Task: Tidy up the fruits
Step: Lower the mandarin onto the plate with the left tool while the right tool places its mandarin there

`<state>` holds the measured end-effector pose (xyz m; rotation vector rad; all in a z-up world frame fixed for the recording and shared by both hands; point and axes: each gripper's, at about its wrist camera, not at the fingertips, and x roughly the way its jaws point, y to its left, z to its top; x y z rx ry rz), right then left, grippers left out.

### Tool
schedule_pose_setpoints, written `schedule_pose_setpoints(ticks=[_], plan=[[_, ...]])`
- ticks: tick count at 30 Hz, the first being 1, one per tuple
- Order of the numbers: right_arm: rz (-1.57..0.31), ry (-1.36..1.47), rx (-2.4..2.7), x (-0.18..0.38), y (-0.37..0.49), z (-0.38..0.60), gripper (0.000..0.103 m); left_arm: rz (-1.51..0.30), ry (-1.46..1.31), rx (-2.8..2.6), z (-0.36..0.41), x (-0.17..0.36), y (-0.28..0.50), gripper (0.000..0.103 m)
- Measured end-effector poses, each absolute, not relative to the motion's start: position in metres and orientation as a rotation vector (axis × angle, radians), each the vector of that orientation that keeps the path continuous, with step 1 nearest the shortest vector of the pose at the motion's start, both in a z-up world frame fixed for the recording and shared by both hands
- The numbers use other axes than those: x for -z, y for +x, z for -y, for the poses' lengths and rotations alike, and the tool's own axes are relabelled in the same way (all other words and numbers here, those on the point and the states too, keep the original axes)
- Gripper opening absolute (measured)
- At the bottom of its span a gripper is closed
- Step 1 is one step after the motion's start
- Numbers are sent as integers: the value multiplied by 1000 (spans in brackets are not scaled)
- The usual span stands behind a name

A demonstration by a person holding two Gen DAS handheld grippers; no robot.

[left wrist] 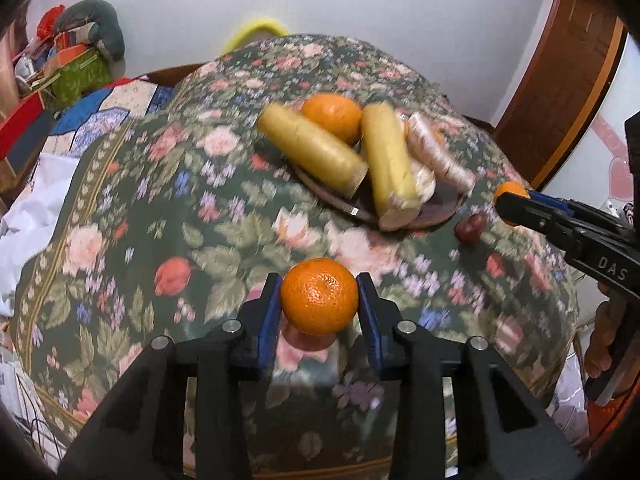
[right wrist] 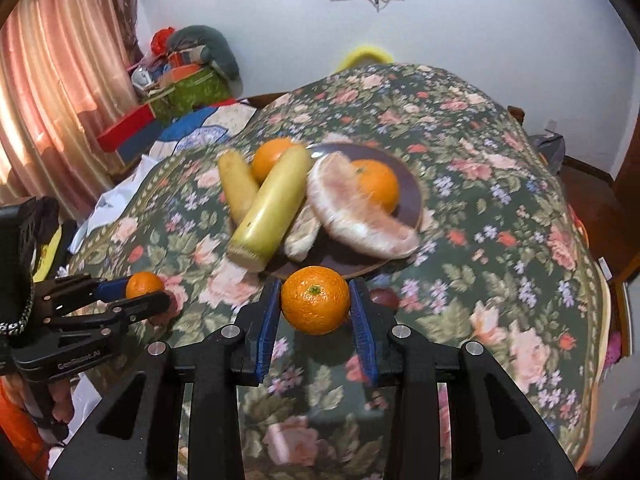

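While the fruits are being gathered, one orange (left wrist: 319, 296) is clamped between the blue pads of the left tongs (left wrist: 319, 304), and a second orange (right wrist: 315, 300) is pinched likewise in the right tongs (right wrist: 315, 308); both jaws are narrowed onto the fruit. Ahead of both tongs, the plate (right wrist: 412, 200) is seen, already loaded, presumably the collecting point.

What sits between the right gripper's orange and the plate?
Nothing: in the right wrist view, the held orange sits just before the plate rim; a small dark red fruit lies beside.
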<state>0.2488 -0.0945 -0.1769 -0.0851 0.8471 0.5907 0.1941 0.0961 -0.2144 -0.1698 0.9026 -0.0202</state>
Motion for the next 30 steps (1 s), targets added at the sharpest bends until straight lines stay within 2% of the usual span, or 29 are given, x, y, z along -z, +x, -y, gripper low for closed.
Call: schedule_pose_setpoints(ticks=[15, 30], plan=[[-757, -73, -548, 154, 298, 108, 32, -765, -143, 38, -90, 164, 260, 37], [-750, -107, -559, 160, 365, 91, 32, -779, -134, 95, -81, 166, 353, 37]])
